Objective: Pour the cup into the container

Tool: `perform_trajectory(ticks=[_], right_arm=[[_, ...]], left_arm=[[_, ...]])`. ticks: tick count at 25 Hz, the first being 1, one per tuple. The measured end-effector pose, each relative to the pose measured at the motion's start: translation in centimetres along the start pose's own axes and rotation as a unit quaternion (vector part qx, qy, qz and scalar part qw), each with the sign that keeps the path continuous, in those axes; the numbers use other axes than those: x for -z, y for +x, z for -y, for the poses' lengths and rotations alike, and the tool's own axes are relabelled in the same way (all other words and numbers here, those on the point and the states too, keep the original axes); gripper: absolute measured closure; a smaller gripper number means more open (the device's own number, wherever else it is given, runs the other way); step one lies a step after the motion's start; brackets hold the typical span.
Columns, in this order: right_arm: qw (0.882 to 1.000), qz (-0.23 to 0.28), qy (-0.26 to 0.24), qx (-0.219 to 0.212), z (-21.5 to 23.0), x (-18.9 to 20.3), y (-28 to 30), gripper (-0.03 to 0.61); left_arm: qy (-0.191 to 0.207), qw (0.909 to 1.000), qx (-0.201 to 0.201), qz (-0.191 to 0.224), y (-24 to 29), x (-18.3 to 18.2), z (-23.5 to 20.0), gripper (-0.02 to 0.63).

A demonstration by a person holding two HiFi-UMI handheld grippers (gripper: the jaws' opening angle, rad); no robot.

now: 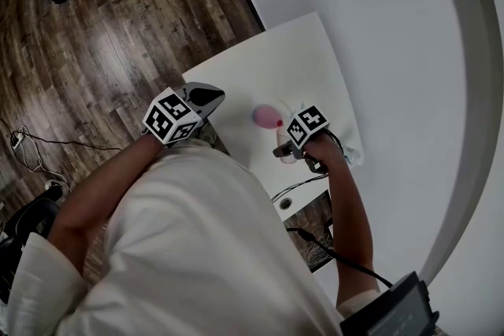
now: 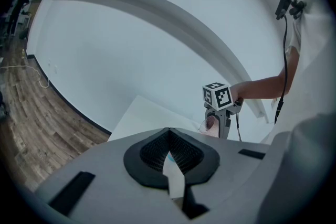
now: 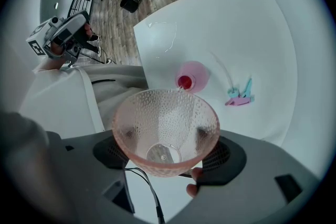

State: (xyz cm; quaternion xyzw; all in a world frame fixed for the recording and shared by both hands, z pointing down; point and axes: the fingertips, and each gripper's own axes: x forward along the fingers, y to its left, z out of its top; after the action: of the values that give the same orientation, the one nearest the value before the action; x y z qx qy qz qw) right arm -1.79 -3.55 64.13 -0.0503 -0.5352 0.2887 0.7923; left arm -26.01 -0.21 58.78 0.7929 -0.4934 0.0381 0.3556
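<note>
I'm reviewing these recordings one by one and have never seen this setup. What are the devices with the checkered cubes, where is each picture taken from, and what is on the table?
No robot here: a person holds a two-jaw gripper in each hand; the marker cubes are part of them. One picture comes from a camera on the person's head, looking down; the other two from cameras riding on each gripper. The right gripper clamps a pink dimpled cup, tipped toward a pink container with red inside, on the white table. Small teal and pink pieces lie nearby. The left gripper is shut, empty, off to the side.
</note>
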Motion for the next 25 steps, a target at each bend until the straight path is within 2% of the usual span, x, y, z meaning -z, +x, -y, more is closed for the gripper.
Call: perform_trajectory(ticks=[25], right_arm=[[1.000, -0.023, -0.009, 0.003, -0.27, -0.28, -0.34, 0.199]], left_arm=[[-0.005, 1.0000, -0.001, 0.007, -0.43, 0.49, -0.19, 0.604]])
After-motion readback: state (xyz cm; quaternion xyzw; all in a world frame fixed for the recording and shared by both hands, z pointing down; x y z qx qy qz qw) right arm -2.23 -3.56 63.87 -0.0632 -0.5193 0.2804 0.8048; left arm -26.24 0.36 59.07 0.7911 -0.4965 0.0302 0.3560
